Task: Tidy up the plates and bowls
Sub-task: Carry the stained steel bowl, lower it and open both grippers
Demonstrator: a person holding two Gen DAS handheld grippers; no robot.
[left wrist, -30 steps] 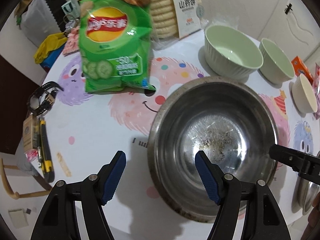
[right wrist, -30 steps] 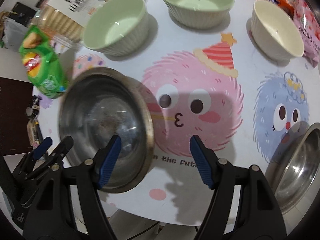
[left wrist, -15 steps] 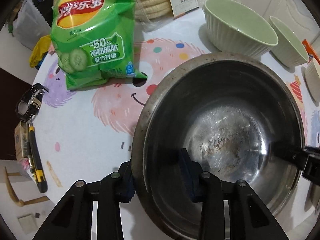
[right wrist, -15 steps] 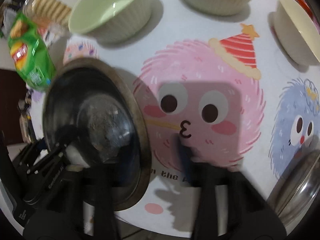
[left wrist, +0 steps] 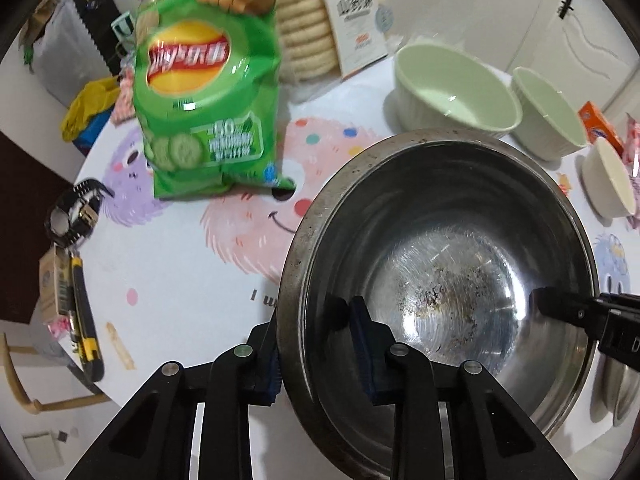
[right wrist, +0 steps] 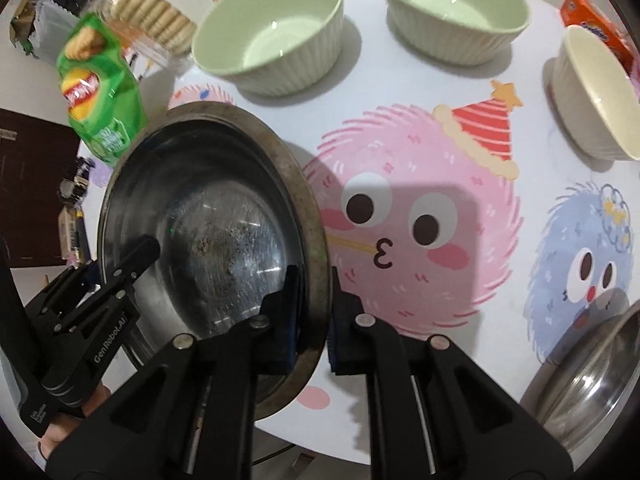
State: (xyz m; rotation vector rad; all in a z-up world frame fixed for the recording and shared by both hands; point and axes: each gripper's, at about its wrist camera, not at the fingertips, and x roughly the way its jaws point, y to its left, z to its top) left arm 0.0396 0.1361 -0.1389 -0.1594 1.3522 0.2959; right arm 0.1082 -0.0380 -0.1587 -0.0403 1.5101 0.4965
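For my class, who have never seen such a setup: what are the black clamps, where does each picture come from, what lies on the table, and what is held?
A person holds a two-finger clamp in each hand, each with a camera looking along its fingers. The left gripper and right gripper have just been closing and now pinch opposite rims of a steel bowl. On the cartoon tablecloth lie two green bowls, a cream bowl, a crisp bag and another steel bowl.

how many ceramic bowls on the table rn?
3. Two green bowls sit side by side at the far edge, and a cream bowl sits to their right. More may lie outside the view.
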